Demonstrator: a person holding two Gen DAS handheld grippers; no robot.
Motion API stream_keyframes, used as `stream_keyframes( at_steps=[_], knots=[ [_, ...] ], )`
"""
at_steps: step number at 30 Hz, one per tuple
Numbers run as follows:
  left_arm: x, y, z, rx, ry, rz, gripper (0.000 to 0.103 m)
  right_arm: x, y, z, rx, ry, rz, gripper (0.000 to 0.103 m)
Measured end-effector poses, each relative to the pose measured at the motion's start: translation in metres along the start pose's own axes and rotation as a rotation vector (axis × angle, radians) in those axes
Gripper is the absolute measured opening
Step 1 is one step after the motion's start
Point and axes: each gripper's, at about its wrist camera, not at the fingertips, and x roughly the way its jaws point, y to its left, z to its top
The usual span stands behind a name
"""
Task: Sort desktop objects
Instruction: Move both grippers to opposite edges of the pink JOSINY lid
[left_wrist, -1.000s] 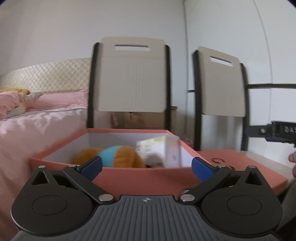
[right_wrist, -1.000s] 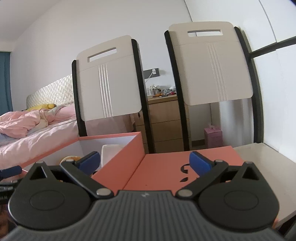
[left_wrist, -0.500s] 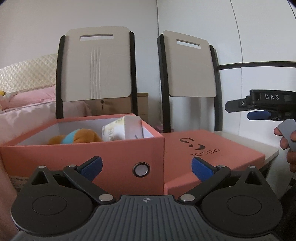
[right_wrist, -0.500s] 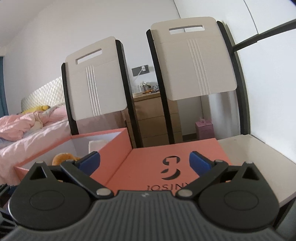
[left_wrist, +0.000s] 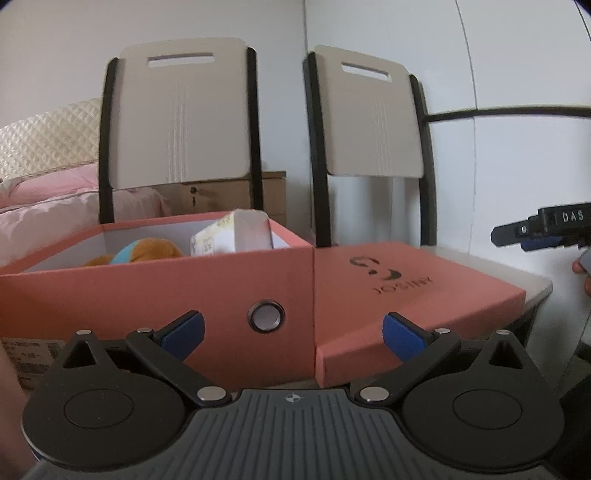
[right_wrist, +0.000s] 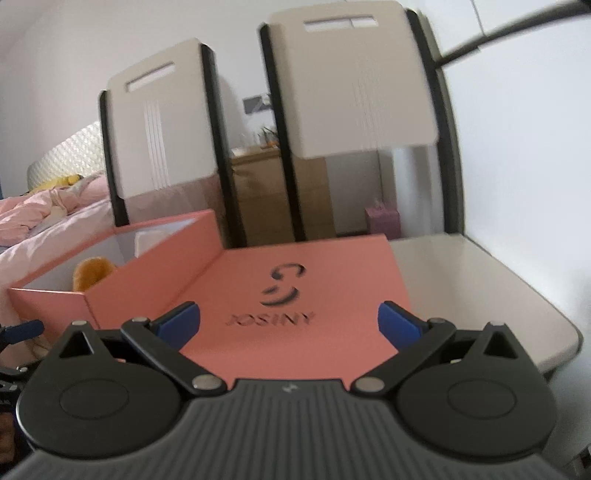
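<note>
An open salmon-pink shoe box (left_wrist: 155, 291) stands on the table, with an orange and blue plush toy (left_wrist: 140, 253) and a white tissue pack (left_wrist: 236, 236) inside. Its lid (left_wrist: 413, 291) marked JOSINY lies flat to the right of it; it also shows in the right wrist view (right_wrist: 306, 299), next to the box (right_wrist: 147, 273). My left gripper (left_wrist: 293, 332) is open and empty in front of the box's end wall. My right gripper (right_wrist: 288, 325) is open and empty just above the lid's near edge; it also shows at the right edge of the left wrist view (left_wrist: 543, 230).
Two cream folding chairs (left_wrist: 181, 122) (left_wrist: 373, 122) stand behind the table. The white tabletop (right_wrist: 476, 288) extends right of the lid to a wall. A bed with pink bedding (right_wrist: 44, 218) lies to the left. A wooden dresser (right_wrist: 258, 195) stands behind the chairs.
My left gripper pulled back and swung right from the box, now facing its end wall. My right gripper moved forward and lower over the lid. Both stayed open.
</note>
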Motion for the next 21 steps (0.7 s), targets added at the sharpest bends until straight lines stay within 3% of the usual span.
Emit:
stream_keyframes(
  at_steps=[4, 12, 16, 21],
  knots=[
    [0.004, -0.002, -0.004, 0.021, 0.012, 0.000, 0.103, -0.003, -0.021, -0.001, 0.013, 0.003, -0.032, 0.103],
    [0.017, 0.002, -0.013, -0.034, 0.066, -0.030, 0.103, 0.013, -0.047, -0.003, 0.002, 0.013, -0.040, 0.103],
    [0.024, -0.001, -0.018, -0.054, 0.097, -0.059, 0.103, 0.029, -0.055, -0.010, 0.025, 0.077, -0.012, 0.103],
    [0.036, -0.005, -0.022, -0.095, 0.128, -0.125, 0.103, 0.041, -0.057, -0.014, -0.004, 0.087, -0.017, 0.103]
  ],
)
